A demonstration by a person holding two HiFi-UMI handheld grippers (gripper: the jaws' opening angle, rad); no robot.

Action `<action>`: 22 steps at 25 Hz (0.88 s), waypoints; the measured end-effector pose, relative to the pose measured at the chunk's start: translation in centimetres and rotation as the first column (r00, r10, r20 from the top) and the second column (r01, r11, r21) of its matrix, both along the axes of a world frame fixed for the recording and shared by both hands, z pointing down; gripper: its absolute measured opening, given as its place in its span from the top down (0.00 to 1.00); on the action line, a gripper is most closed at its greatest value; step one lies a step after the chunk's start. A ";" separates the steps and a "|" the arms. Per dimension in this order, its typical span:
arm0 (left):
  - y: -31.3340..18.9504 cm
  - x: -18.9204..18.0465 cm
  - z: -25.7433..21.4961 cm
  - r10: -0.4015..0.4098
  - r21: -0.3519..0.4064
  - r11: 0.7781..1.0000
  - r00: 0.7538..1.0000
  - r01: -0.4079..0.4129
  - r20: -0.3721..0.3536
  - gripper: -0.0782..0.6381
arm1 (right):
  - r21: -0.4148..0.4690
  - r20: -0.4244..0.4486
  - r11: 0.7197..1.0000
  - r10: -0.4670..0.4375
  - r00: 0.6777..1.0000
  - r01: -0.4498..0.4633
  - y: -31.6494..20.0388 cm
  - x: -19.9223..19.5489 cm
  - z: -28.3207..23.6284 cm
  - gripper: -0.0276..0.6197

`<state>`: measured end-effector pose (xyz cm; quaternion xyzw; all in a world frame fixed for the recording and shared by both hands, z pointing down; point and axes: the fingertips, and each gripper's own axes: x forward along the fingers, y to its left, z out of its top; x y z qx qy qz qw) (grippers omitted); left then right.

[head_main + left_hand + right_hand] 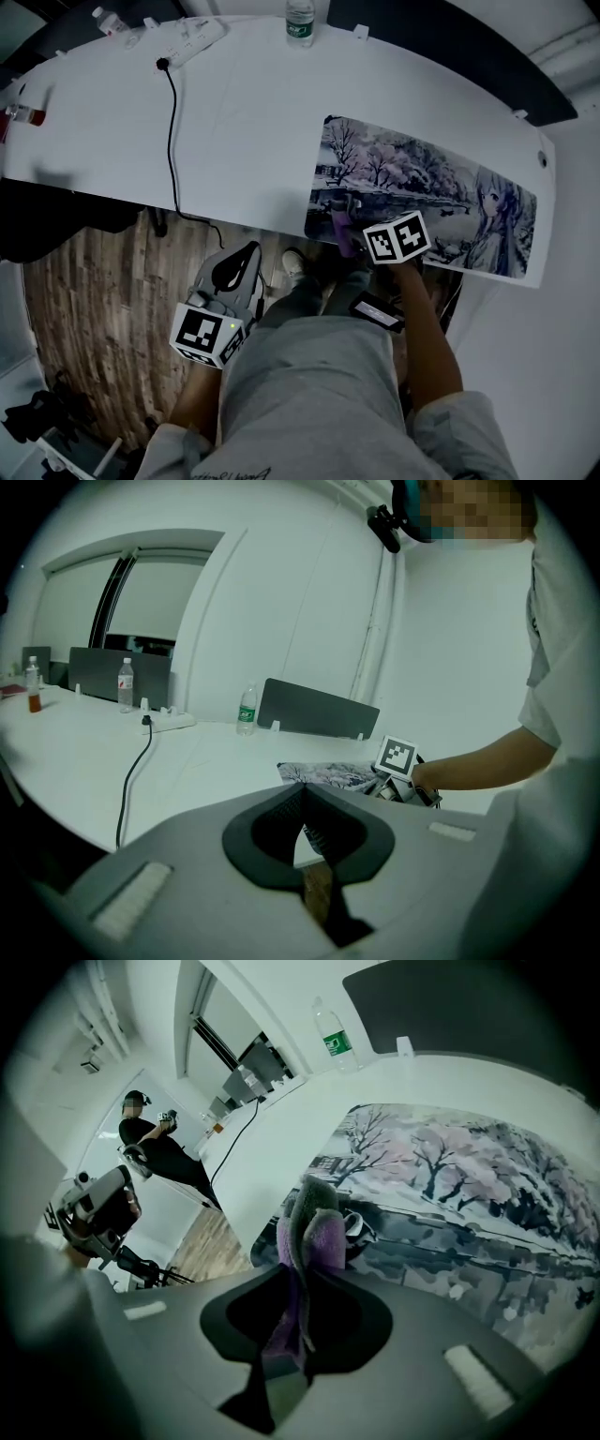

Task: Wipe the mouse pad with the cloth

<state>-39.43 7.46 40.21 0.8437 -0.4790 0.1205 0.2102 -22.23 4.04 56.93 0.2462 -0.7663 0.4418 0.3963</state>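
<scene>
A black cable [172,141] trails across the white table [244,122] and off its near edge. Below that edge, over the wooden floor [94,300], the left gripper [244,261] hangs with jaws pressed together — empty. The right gripper [349,236] pinches a purple cloth [314,1232] at the near-left corner of the mouse pad [441,183].

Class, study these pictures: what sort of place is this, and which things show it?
Likely an office or lab workroom: a long white desk with a grey divider panel, a power strip with its cable, and a wide printed mouse pad.
</scene>
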 end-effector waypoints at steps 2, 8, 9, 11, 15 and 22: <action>0.3 -0.5 0.3 -0.012 -0.001 1.000 1.000 0.012 -0.003 0.87 | 0.003 0.012 1.000 -0.012 1.000 0.012 -0.1 -1.1 -0.1 0.84; 0.6 -1.8 0.5 -0.050 -0.011 0.999 0.999 0.050 -0.001 0.86 | 0.006 0.033 0.998 -0.057 0.998 0.057 -0.1 -3.8 0.0 0.84; 0.5 -1.9 0.3 -0.056 -0.014 0.998 0.998 0.056 0.001 0.87 | 0.005 0.035 0.998 -0.066 0.997 0.066 0.0 -4.2 -0.1 0.84; 0.6 -2.1 0.2 -0.066 -0.016 0.998 0.998 0.066 0.001 0.86 | 0.002 0.042 0.997 -0.081 0.996 0.081 0.0 -4.9 -0.1 0.84; 1.1 -3.4 0.6 -0.096 -0.011 0.995 0.995 0.096 -0.002 0.87 | -0.005 0.067 0.994 -0.109 0.992 0.109 0.2 -6.4 -0.2 0.84; 0.9 -4.5 0.5 -0.128 -0.015 0.992 0.992 0.128 0.005 0.86 | -0.002 0.064 0.992 -0.124 0.990 0.125 0.1 -6.6 -0.1 0.84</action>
